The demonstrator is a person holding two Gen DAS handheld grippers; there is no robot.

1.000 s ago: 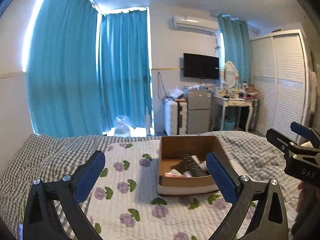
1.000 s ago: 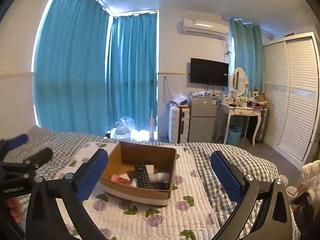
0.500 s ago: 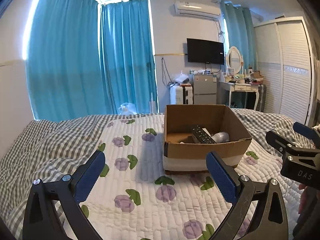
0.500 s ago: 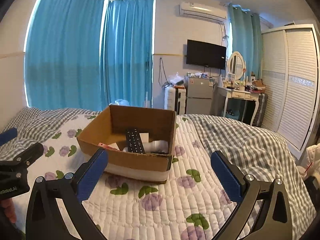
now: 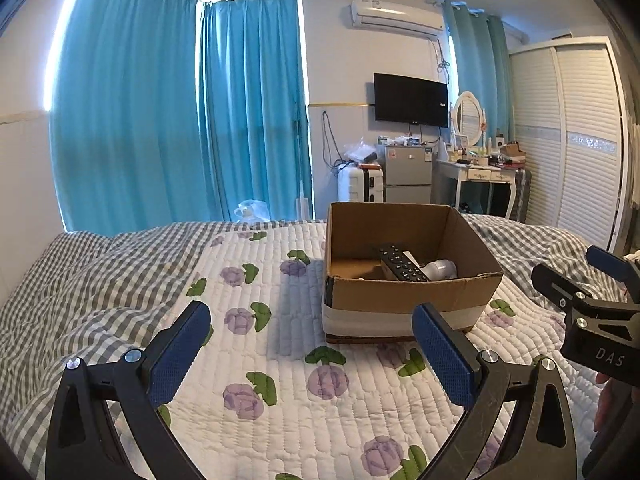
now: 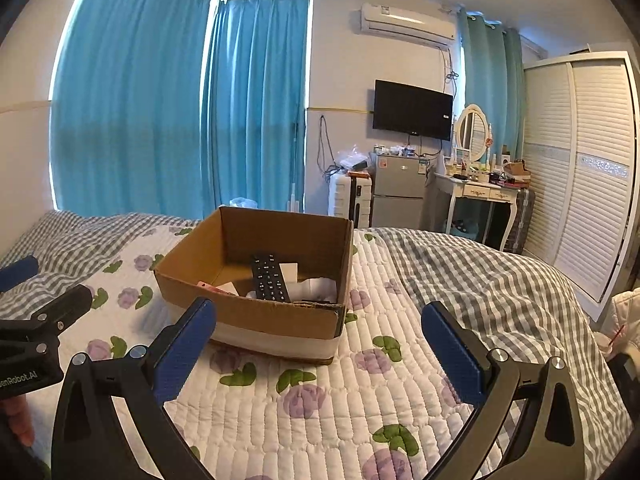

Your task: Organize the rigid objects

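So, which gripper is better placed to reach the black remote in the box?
Probably the right gripper: in its view the cardboard box fills the gap between its open fingers, the remote ahead. From the left gripper the box sits toward its right finger.

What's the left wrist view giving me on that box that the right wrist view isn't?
Left wrist only: a white rounded item beside the remote, and the right gripper at the frame's edge.

Right wrist only: a pink item and white papers in the box, and the left gripper at its edge.

Both: the box on the quilt, the remote inside, both jaws open and empty.
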